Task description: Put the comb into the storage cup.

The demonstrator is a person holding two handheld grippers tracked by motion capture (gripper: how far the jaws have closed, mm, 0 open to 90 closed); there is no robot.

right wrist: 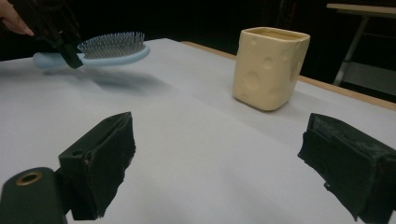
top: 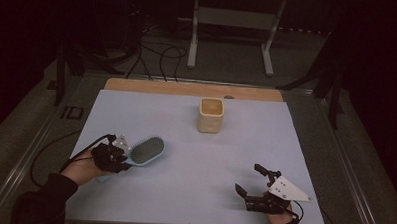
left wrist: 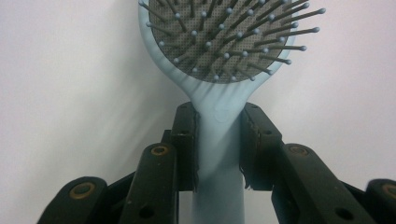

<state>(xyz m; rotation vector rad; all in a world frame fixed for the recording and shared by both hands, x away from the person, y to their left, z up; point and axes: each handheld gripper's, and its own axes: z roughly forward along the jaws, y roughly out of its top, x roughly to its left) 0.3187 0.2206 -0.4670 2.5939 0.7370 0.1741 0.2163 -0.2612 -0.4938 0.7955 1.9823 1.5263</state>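
Done: left gripper (top: 116, 156) clamped on light-blue hairbrush (top: 146, 150) handle, lifted off table | Left: carry to cream cup (top: 210, 115) | right gripper (top: 256, 183) jaws wide, empty

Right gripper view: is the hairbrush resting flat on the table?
No. The hairbrush hangs above the white table, casting a shadow beneath, with the left gripper clamped on its handle.

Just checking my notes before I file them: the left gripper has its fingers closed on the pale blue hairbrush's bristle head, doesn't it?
Not quite: the left gripper has its fingers closed on the pale blue hairbrush by its handle, just below the bristle head. The left gripper view shows it.
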